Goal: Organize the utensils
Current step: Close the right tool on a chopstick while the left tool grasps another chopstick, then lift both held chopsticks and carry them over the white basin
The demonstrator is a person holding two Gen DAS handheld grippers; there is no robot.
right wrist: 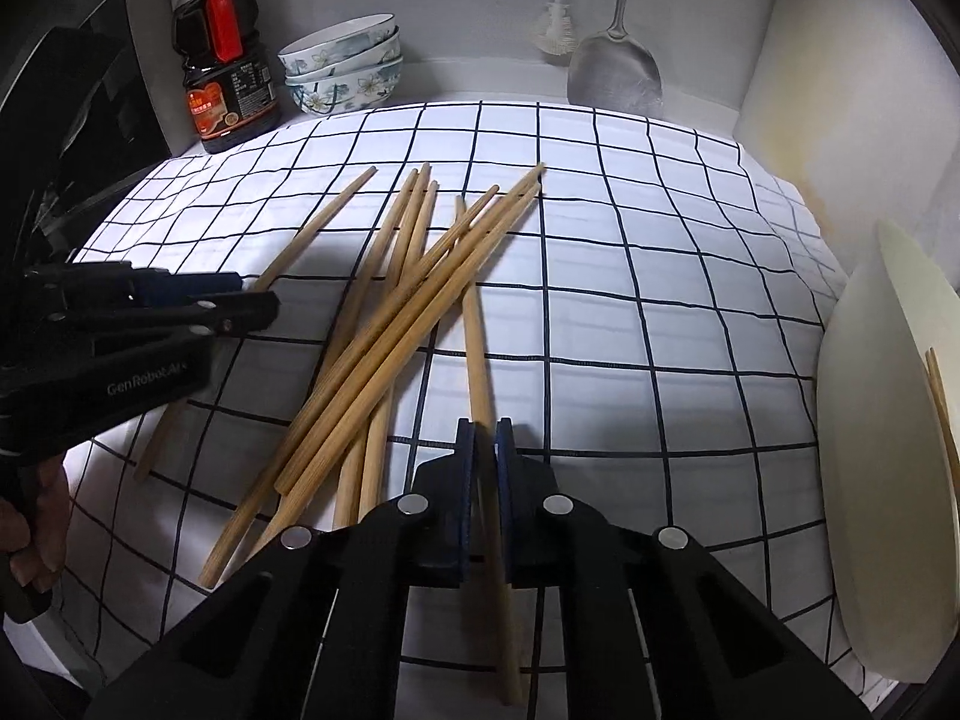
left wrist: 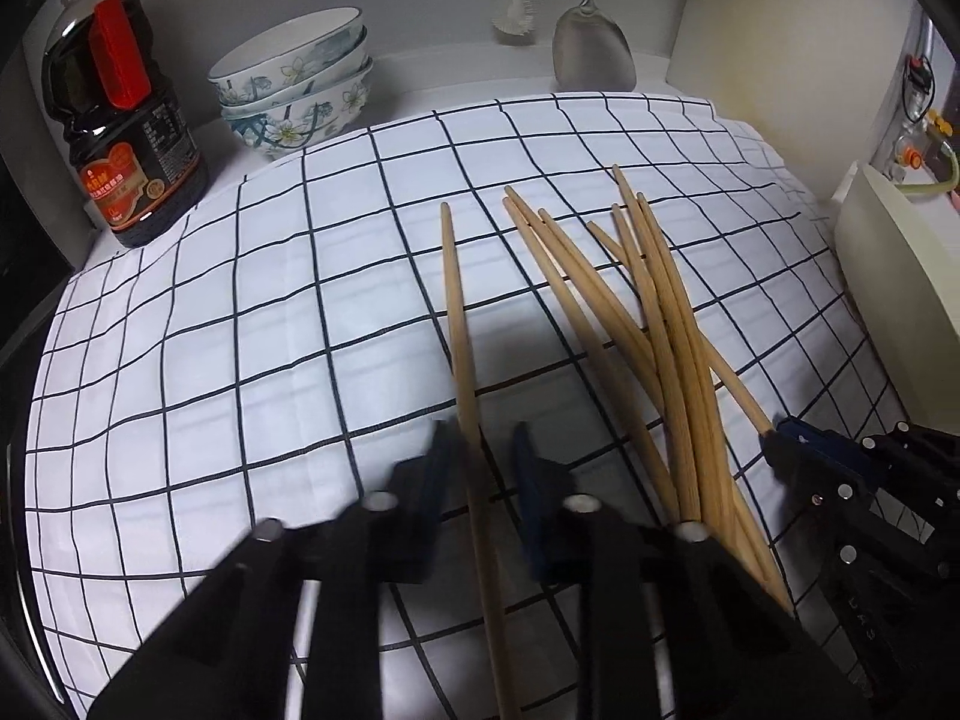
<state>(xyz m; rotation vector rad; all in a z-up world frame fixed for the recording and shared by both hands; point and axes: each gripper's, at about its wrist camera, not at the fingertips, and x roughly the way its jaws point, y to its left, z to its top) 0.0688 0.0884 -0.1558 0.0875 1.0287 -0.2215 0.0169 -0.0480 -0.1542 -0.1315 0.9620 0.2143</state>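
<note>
Evidently early: one chopstick (left wrist: 459, 324) pinched by left gripper (left wrist: 480, 438), another chopstick (right wrist: 477, 348) by right gripper (right wrist: 485, 438); pile (right wrist: 384, 324) left scattered on table (right wrist: 660, 276); holder (right wrist: 882, 420) nearly unfilled.

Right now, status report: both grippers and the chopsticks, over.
Left gripper shut on one chopstick. Right gripper shut on another chopstick. Remaining chopstick pile loose on checked cloth. Nothing blocking.

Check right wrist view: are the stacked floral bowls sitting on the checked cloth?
No: the stacked white floral ceramic bowls stand on the bare white counter beyond the far edge of the white black-grid cloth, beside the dark sauce bottle.
</note>
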